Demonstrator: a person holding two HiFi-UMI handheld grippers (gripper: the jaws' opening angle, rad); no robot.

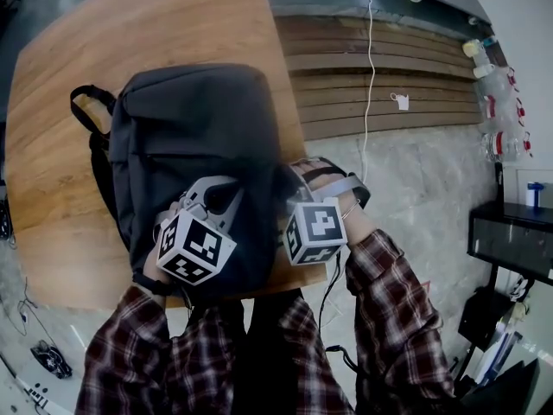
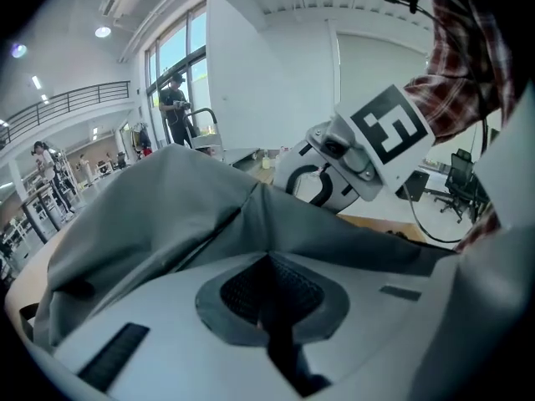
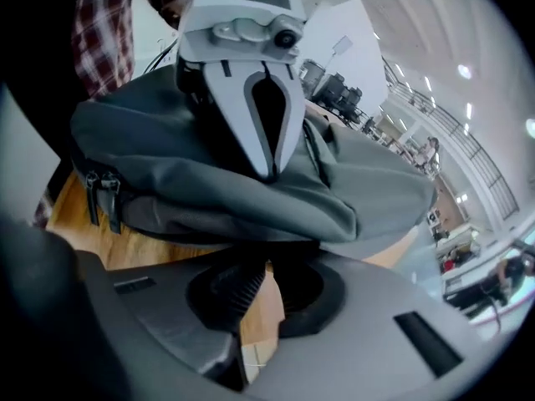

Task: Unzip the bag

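The bag [image 1: 190, 137], a dark grey backpack, lies flat on the wooden counter [image 1: 60, 154], its strap loop at the far left corner. The left tool [image 2: 272, 295] is pressed together on a raised fold of the bag's fabric near its close end. Just beside it, the right tool [image 3: 263, 282] is nearly closed, its tips meeting at the bag's near edge, with a sliver of counter showing between the jaws. Plaid sleeves [image 1: 393, 301] lie behind both tools.

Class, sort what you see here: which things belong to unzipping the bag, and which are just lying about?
In the job: bag; left gripper; right gripper; table under the bag.
Lying about: white cable; bottles; blue cup on the black cabinet.
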